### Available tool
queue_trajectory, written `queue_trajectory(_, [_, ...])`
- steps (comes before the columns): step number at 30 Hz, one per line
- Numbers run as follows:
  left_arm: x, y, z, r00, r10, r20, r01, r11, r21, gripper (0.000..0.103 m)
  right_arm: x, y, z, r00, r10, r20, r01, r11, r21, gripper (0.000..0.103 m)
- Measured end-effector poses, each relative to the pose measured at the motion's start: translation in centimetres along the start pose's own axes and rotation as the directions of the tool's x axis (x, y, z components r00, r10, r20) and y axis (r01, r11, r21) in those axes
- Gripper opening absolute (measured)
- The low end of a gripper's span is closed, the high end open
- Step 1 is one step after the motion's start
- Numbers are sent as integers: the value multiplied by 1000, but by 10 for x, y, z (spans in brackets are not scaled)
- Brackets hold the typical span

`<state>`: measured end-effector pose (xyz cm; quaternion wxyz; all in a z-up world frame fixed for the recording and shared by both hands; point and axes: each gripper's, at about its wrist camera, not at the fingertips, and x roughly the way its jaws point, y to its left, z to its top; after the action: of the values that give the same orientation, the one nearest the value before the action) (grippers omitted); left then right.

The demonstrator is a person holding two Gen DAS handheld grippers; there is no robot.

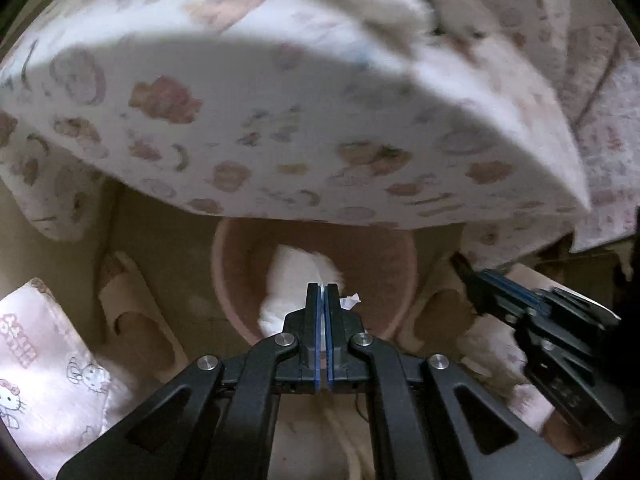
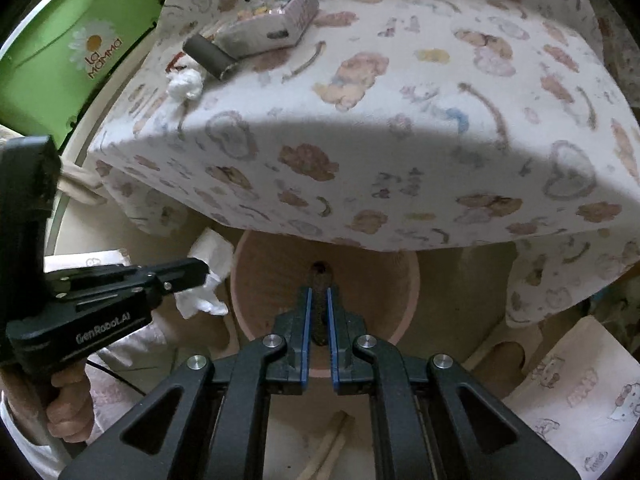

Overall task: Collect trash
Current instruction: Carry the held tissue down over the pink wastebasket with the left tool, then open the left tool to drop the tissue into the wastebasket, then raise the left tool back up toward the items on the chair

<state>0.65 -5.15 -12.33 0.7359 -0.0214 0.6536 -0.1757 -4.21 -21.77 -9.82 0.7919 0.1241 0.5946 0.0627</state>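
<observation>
My left gripper (image 1: 322,292) is shut on a crumpled white tissue (image 1: 296,272) that hangs over the open pink bin (image 1: 224,280). My right gripper (image 2: 319,292) is shut on a dark tube (image 2: 319,320), held end-on above the same pink bin (image 2: 256,280). In the right wrist view the left gripper (image 2: 200,270) comes in from the left with its white tissue (image 2: 208,280) beside the bin's rim. On the table above lie a grey tube (image 2: 210,56) and a small white tissue ball (image 2: 184,84).
A table with a patterned cloth (image 2: 360,120) overhangs the bin's far side. A printed pack (image 2: 272,16) lies on it. A green box (image 2: 80,48) stands at the left. Slippers (image 1: 132,308) flank the bin on the floor. A person's hand (image 2: 68,404) grips the left handle.
</observation>
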Motion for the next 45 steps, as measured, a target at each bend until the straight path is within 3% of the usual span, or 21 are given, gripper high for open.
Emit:
queue_trajectory(2, [11, 5, 2, 1000, 27, -15, -27, 1000, -15, 1, 7, 0, 1, 1000, -4, -17, 4, 1000, 3, 7])
queue_trajectory(5, [26, 9, 5, 999, -1, -51, -1, 999, -51, 1, 19, -1, 1, 999, -4, -40, 4, 1000, 11, 7])
queue_trajectory(14, [51, 6, 4, 992, 80, -93, -83, 996, -36, 3, 52, -2, -3, 993, -57, -106, 58, 998, 13, 9])
queue_trajectory(17, [51, 8, 3, 991, 94, -96, -98, 995, -35, 25, 55, -1, -4, 991, -64, -118, 65, 998, 7, 16])
queue_trajectory(19, [49, 8, 4, 990, 100, -94, -104, 994, -38, 37, 54, -1, -4, 990, -58, -127, 61, 998, 15, 39])
queue_trajectory(20, [48, 8, 4, 990, 109, -91, -112, 993, -37, 44, 53, -1, -5, 991, -52, -125, 55, 998, 22, 44])
queue_trajectory(23, [43, 10, 5, 984, 161, -80, -166, 985, -48, 61, 51, -2, -5, 992, -51, -116, 54, 998, 24, 47])
queue_trajectory(32, [26, 7, 7, 984, 175, -40, -177, 983, -42, 62, 48, -5, -1, 992, -50, -115, 55, 997, 47, 48])
queue_trajectory(36, [11, 5, 7, 990, 143, -18, -144, 987, -71, 62, 41, -5, 1, 994, -63, -87, 68, 996, 52, 49])
queue_trajectory(45, [-34, -2, 6, 960, 238, 148, -233, 971, -52, 66, 0, 1, 10, 997, -68, 48, 66, 997, 47, 50])
